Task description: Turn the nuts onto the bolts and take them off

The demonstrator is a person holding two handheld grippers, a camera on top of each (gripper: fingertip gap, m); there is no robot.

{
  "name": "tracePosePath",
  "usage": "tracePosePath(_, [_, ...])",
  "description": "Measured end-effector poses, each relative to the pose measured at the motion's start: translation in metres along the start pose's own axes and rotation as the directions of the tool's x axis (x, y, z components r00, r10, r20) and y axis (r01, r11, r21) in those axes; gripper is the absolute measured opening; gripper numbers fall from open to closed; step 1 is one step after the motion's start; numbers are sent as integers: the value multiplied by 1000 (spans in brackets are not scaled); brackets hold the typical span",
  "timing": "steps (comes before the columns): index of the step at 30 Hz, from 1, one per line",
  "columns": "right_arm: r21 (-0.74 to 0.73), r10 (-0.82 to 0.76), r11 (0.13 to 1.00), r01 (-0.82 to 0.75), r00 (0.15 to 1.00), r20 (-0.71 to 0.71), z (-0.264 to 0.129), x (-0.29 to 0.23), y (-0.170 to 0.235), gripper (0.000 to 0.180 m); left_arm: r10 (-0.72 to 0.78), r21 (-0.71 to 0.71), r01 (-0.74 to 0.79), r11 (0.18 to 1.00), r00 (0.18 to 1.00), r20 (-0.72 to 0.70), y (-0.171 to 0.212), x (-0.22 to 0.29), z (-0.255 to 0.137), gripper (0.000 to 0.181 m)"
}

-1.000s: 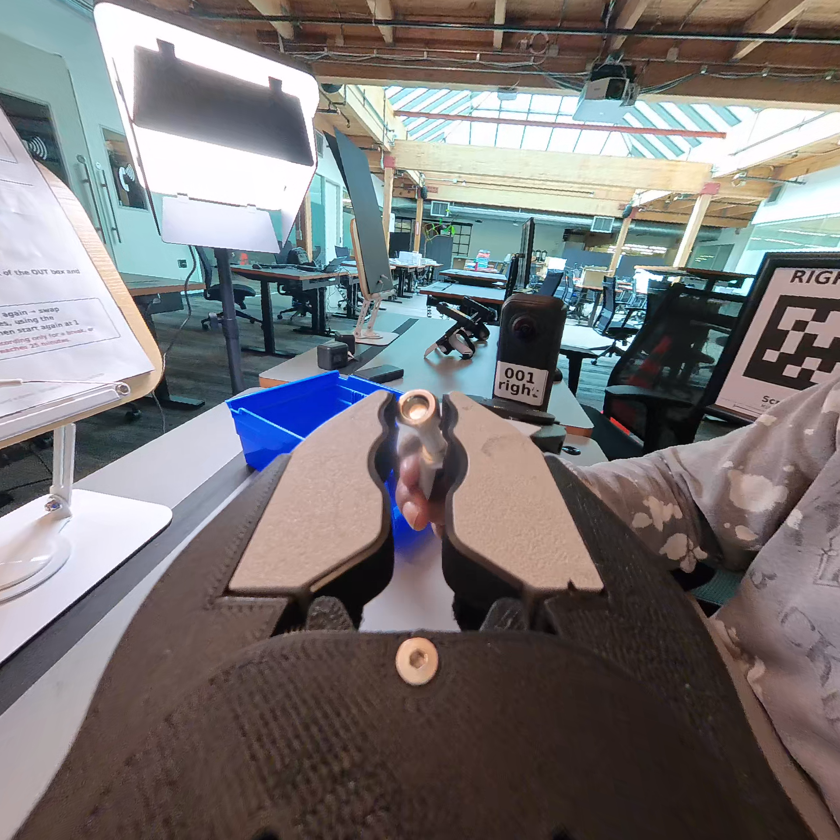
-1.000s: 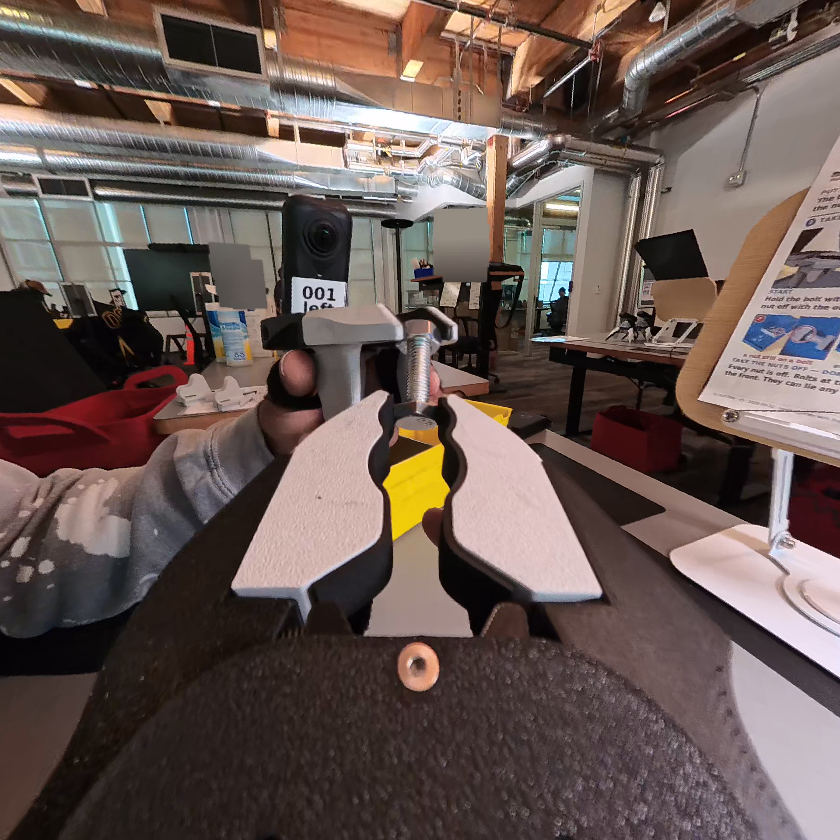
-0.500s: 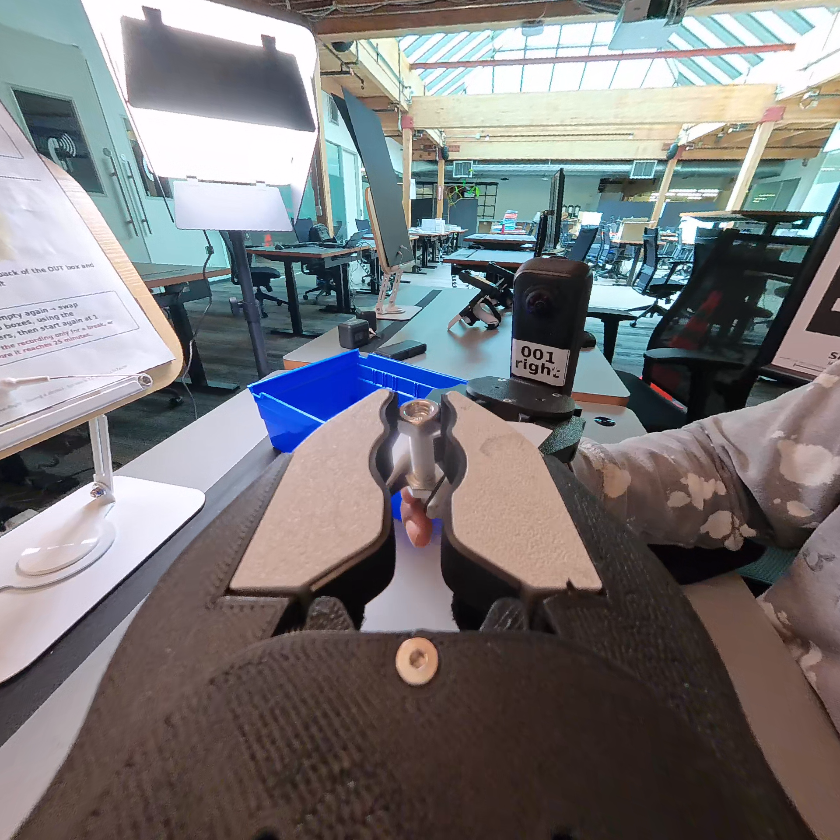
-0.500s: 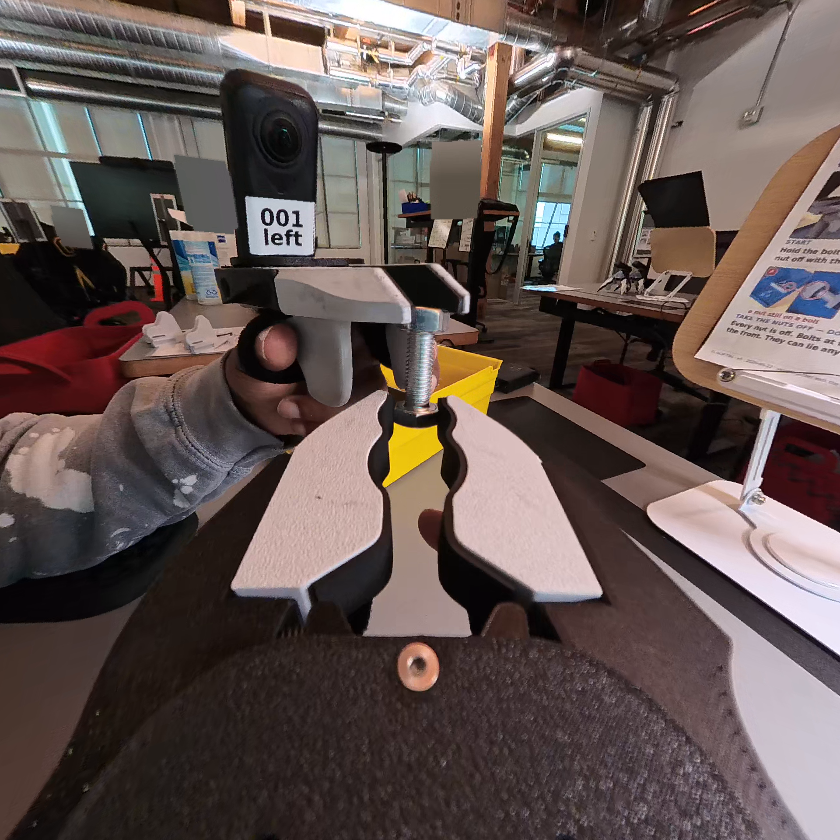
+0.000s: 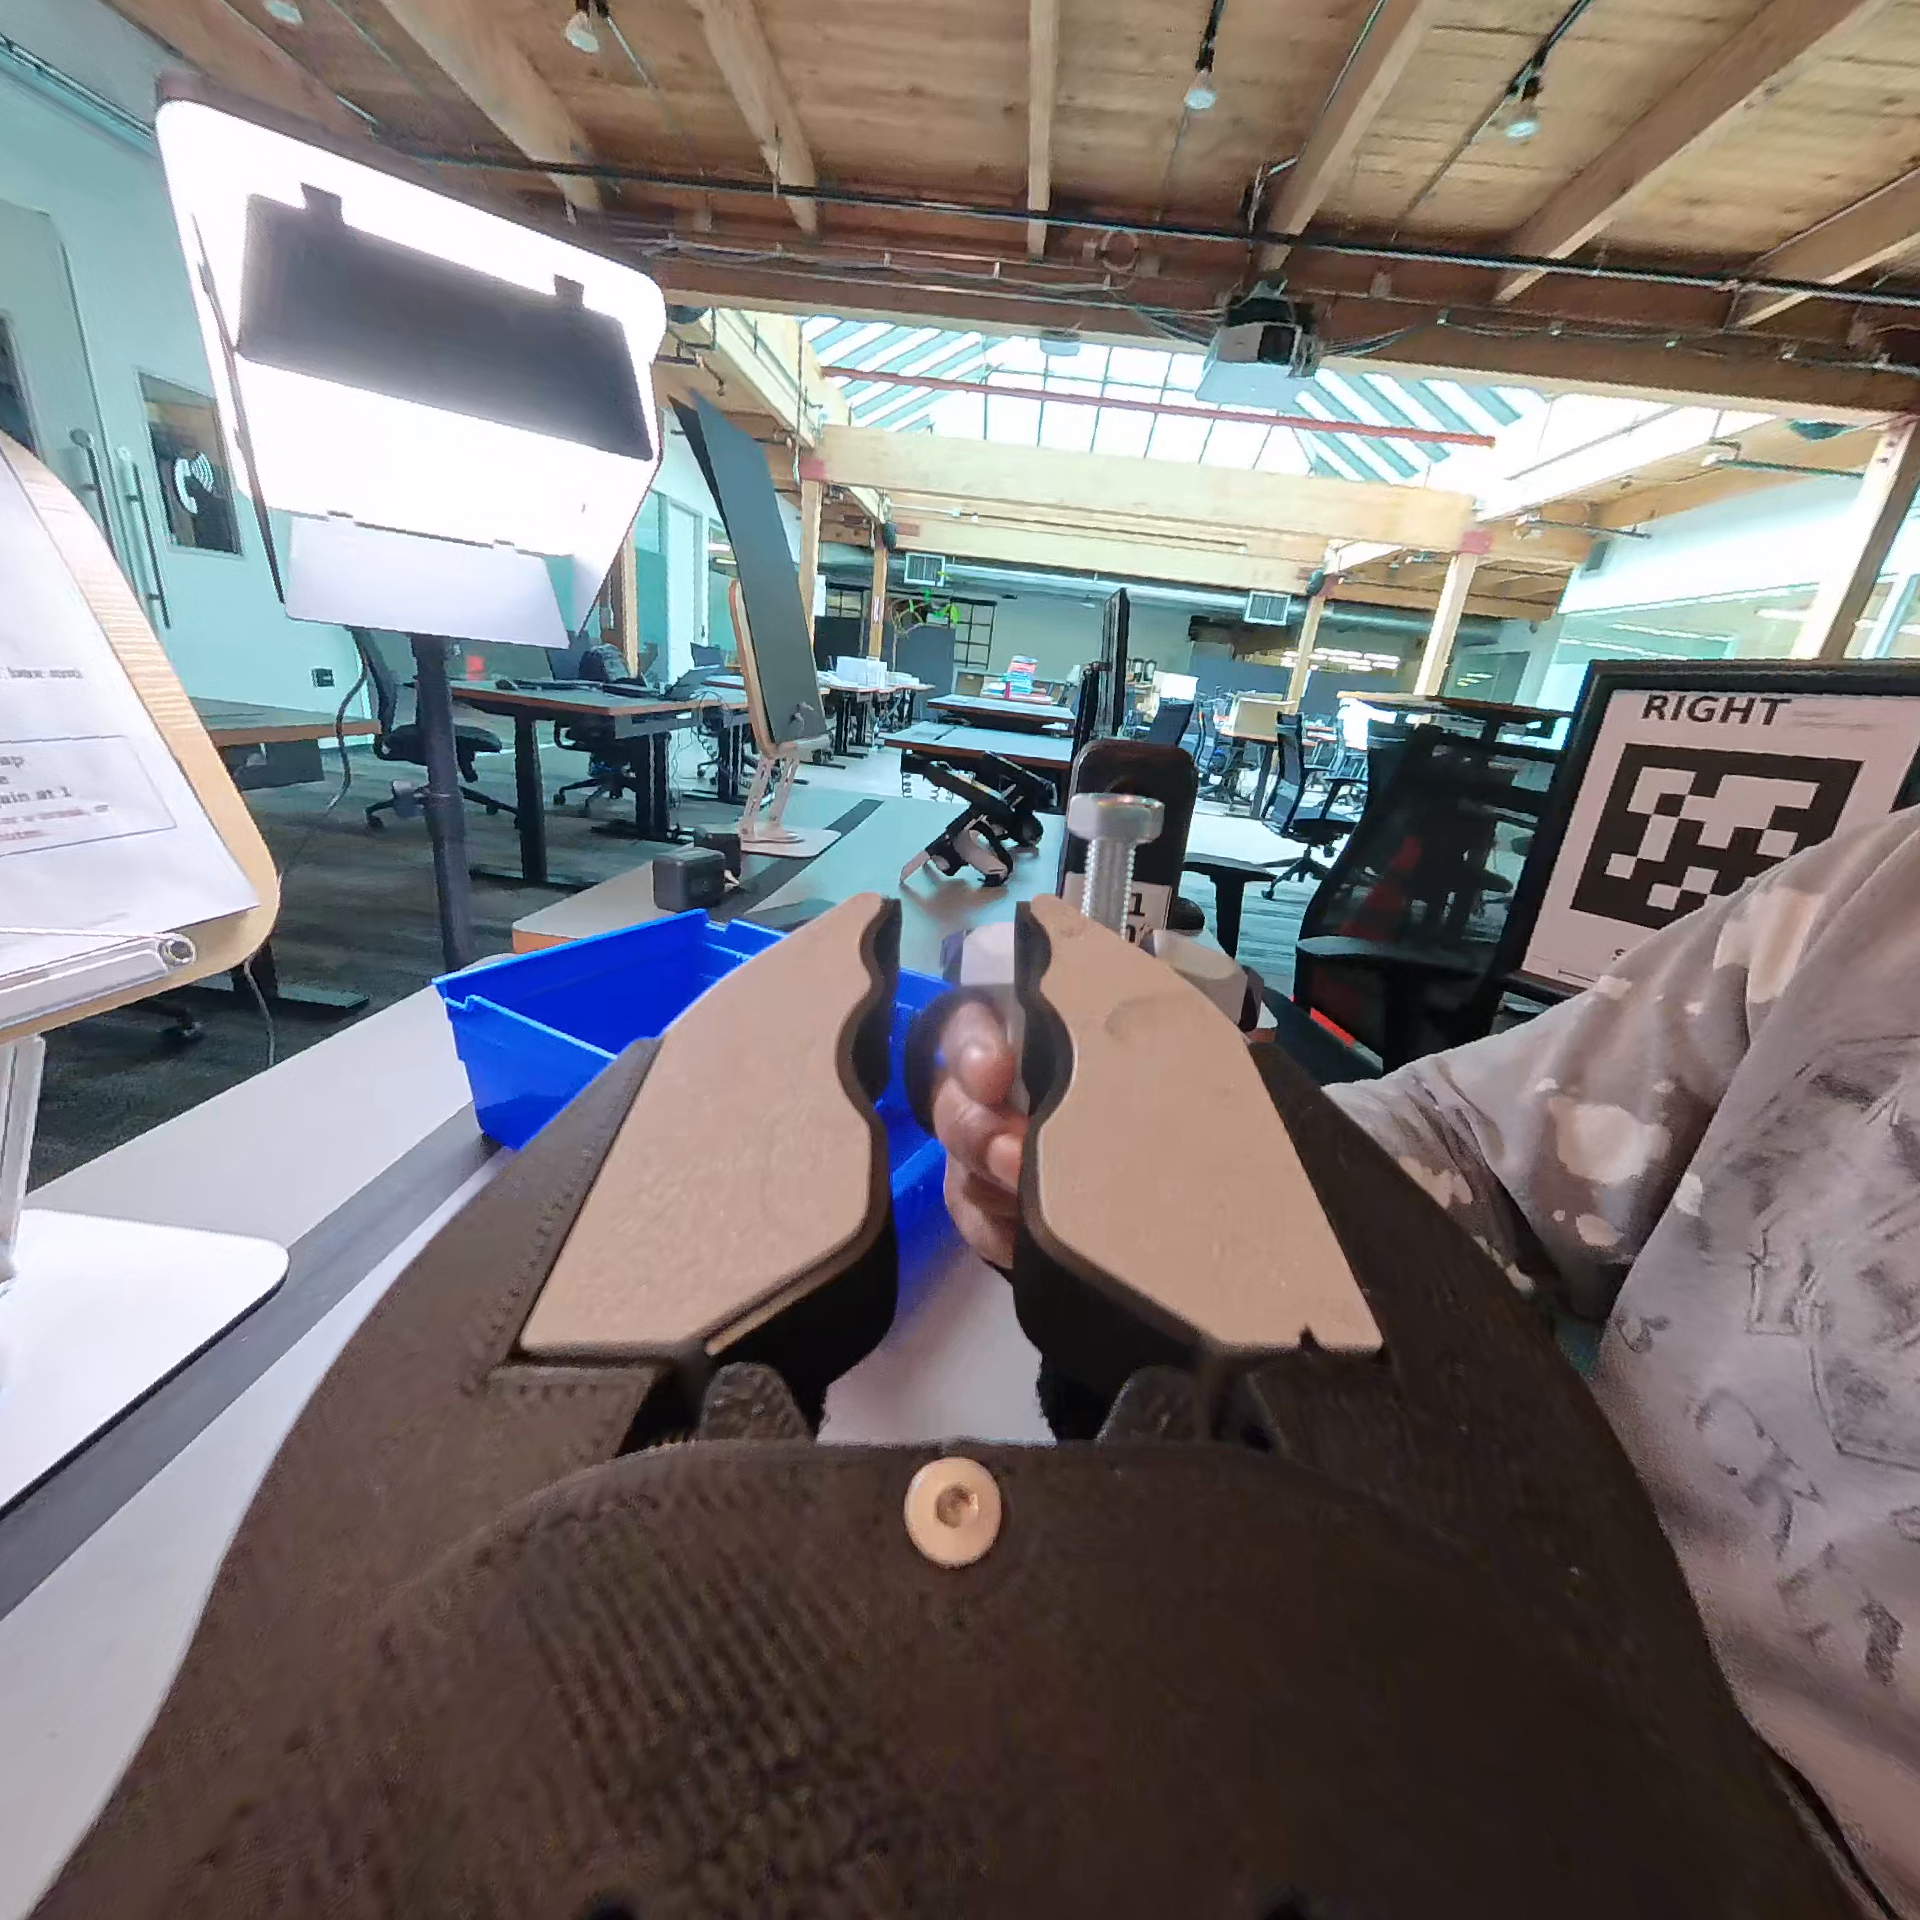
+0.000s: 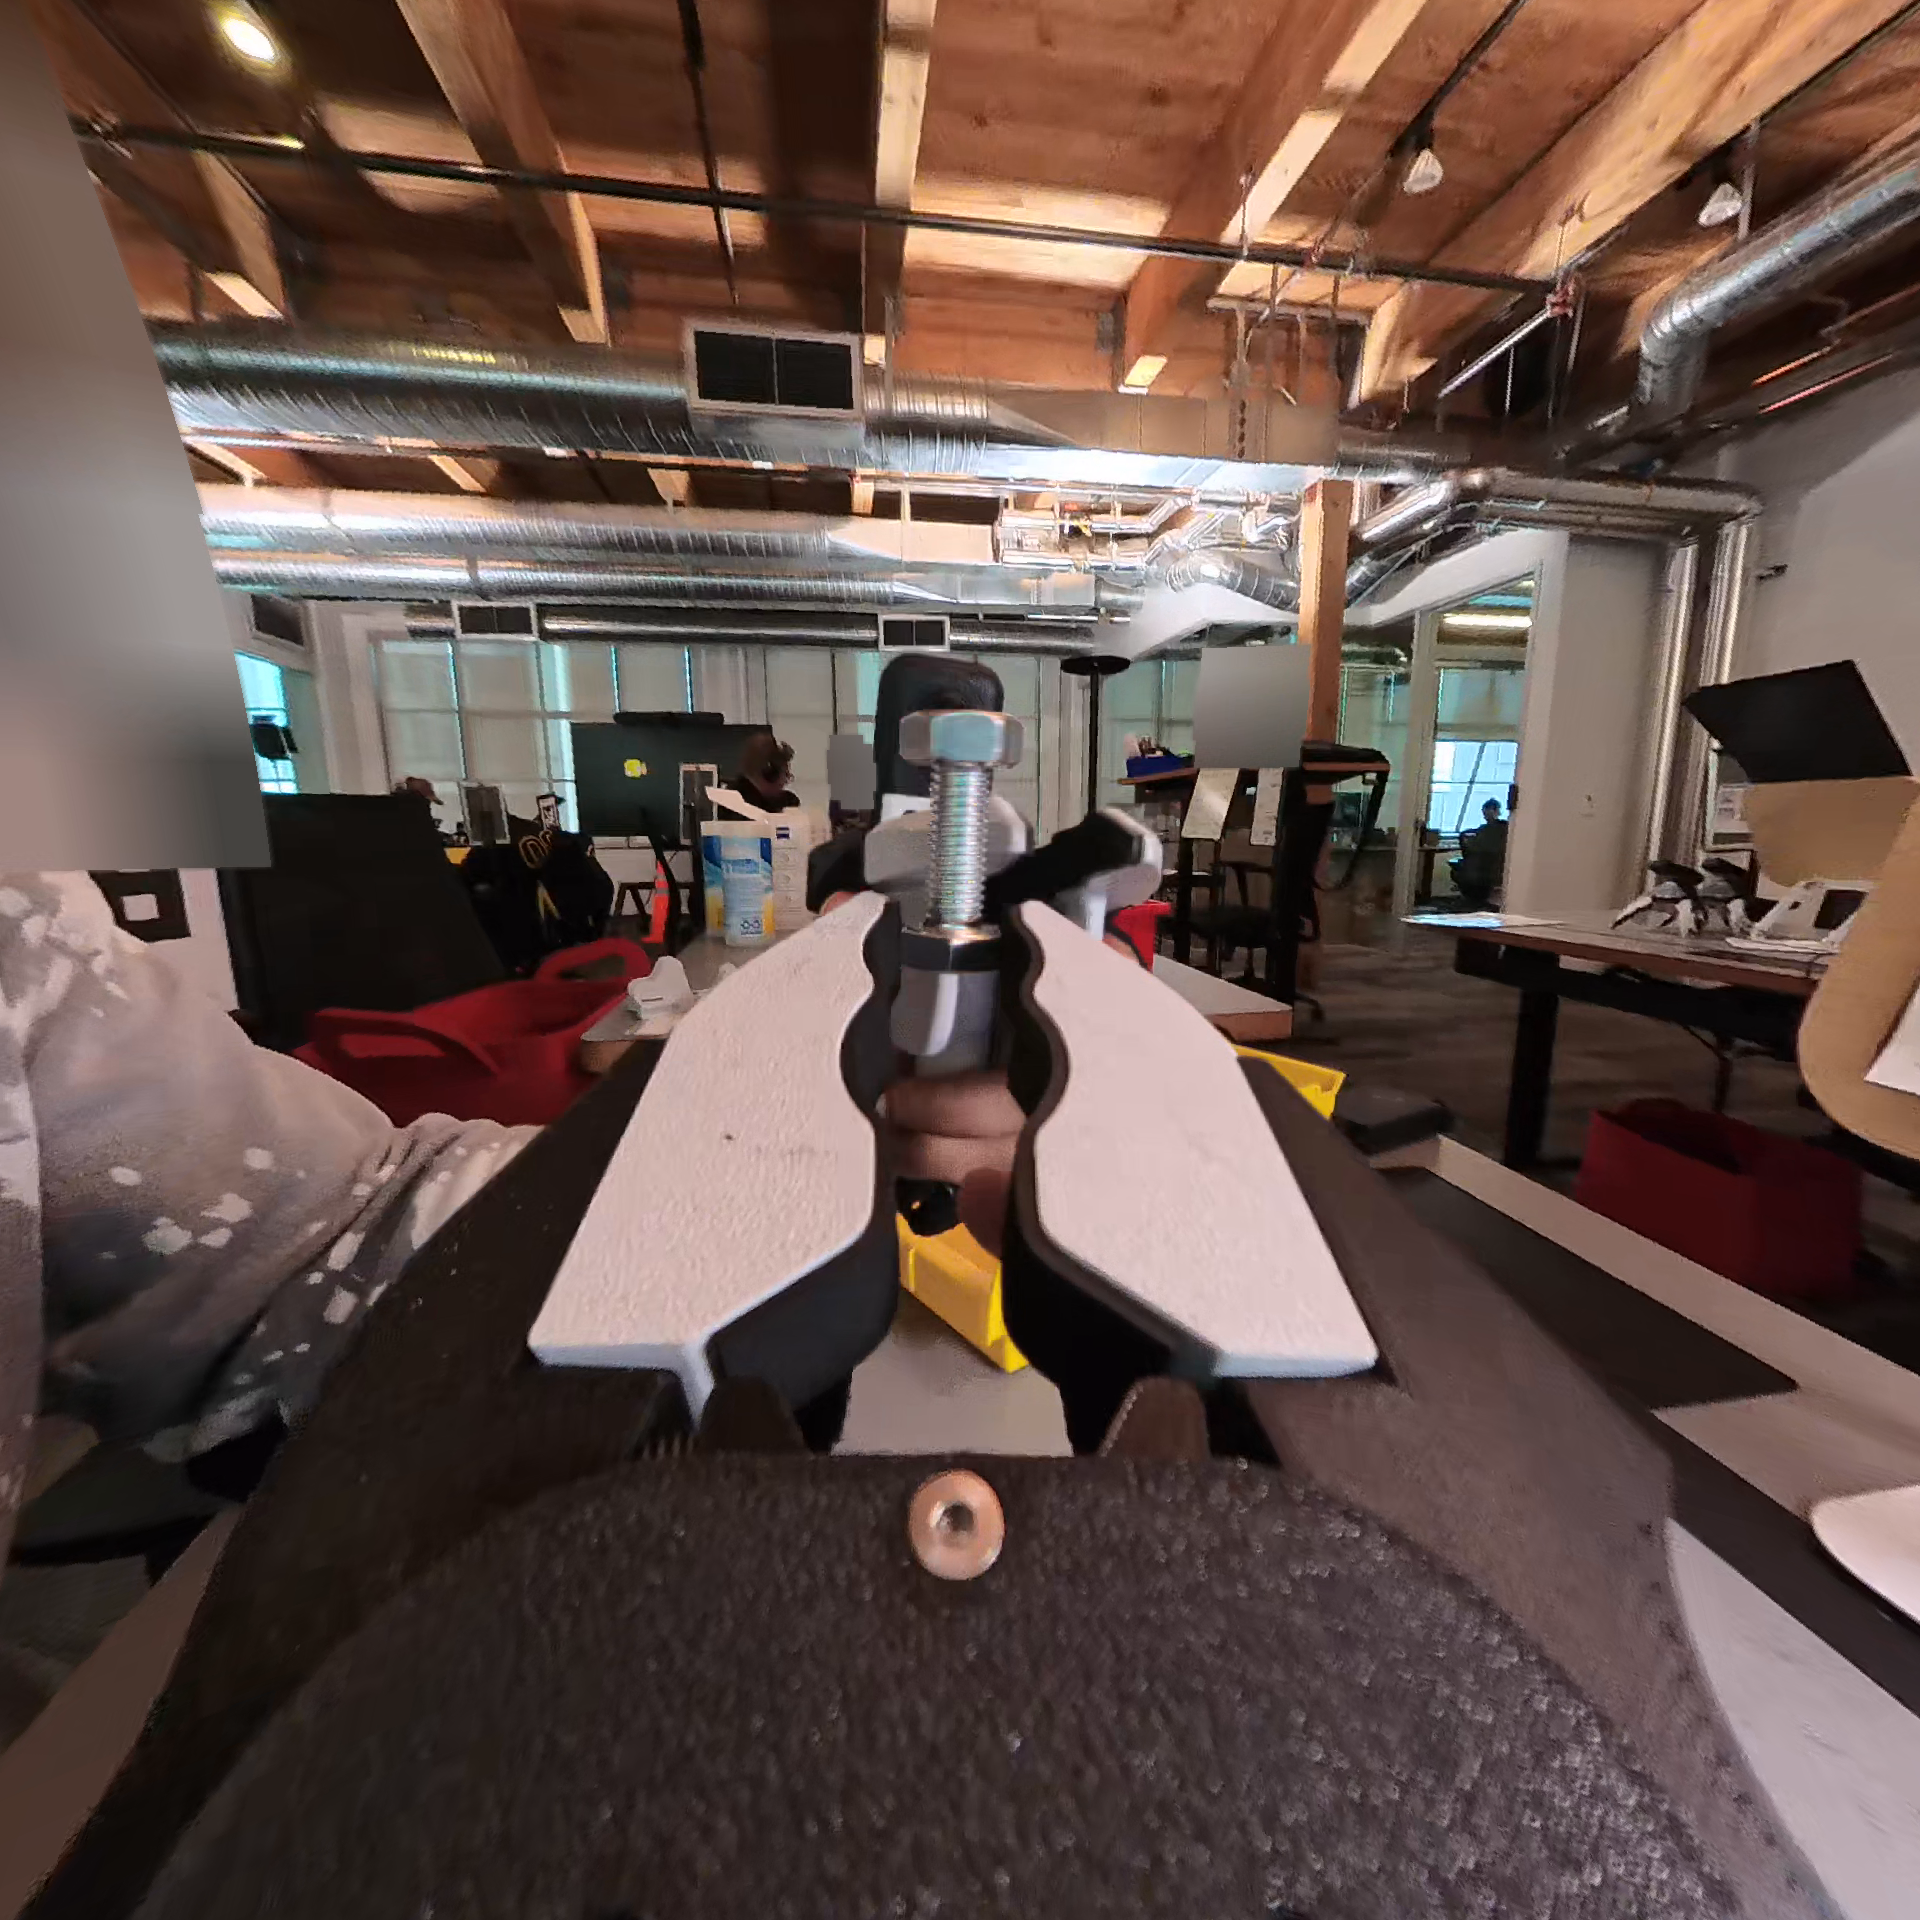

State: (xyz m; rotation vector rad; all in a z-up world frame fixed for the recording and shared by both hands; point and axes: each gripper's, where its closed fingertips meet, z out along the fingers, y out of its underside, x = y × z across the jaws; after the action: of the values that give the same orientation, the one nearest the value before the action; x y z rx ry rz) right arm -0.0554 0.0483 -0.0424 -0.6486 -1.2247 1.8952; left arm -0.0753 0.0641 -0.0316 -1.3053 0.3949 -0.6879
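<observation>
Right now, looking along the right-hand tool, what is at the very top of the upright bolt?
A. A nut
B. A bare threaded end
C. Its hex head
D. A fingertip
C: the bolt stands upright with its hex head at the top, while the nut sits lower on the thread, between the jaws of the right gripper.

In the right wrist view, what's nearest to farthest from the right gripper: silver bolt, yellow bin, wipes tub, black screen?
From the right gripper:
1. Silver threaded bolt, upright at its fingers.
2. Yellow plastic bin, just below and beyond.
3. White wipes tub, left, on the next table.
4. Black screen, far back by the windows.
</observation>
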Motion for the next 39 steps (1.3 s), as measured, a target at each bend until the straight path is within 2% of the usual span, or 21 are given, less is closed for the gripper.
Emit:
tracePosePath(8, [-59,-10,998,5,996,-87,1,14,16,18,33,-30,-33,999,999,-28,-1,15,7,28])
tracePosePath(13, [-52,-25,998,21,997,-77,1,10,14,18,14,-28,-14,1000,1000,-10,0,12,10,26])
tracePosePath(15, [-14,-13,1000,12,999,-35,-1,5,6,18,49,-83,-39,996,991,126,6,-11,6,13])
tracePosePath(16, [-4,-11,1000,11,1000,-27,-1,3,3,18,94,-113,-75,991,981,171,10,-19,3,15])
tracePosePath(17, [-3,-17,1000,17,999,-30,-1,3,1,18,102,-114,-84,990,982,158,10,-18,2,16])
tracePosePath(20, [-24,-26,999,25,998,-60,-2,8,4,18,6,-69,-2,998,999,47,4,-1,6,24])
tracePosePath(23, [-52,-29,998,24,996,-83,-1,12,11,18,-8,-73,7,997,1000,-11,5,14,15,30])
tracePosePath(26, [-46,-26,999,23,997,-71,1,9,12,18,15,-109,-11,994,999,29,11,8,16,33])
tracePosePath(29, [-23,-4,1000,3,999,-50,-2,9,9,18,-61,-150,65,987,998,28,13,5,14,36])
tracePosePath(32, [12,9,1000,-9,999,-39,-4,9,5,18,-1,-122,8,992,999,52,8,6,13,24])
tracePosePath(36, [-1,-13,1000,13,998,-60,-3,11,5,18,-36,-104,35,994,999,-3,3,15,11,24])
tracePosePath(39, [-23,-16,1000,15,998,-66,-2,11,10,18,-10,-108,10,994,1000,-2,5,17,14,17])
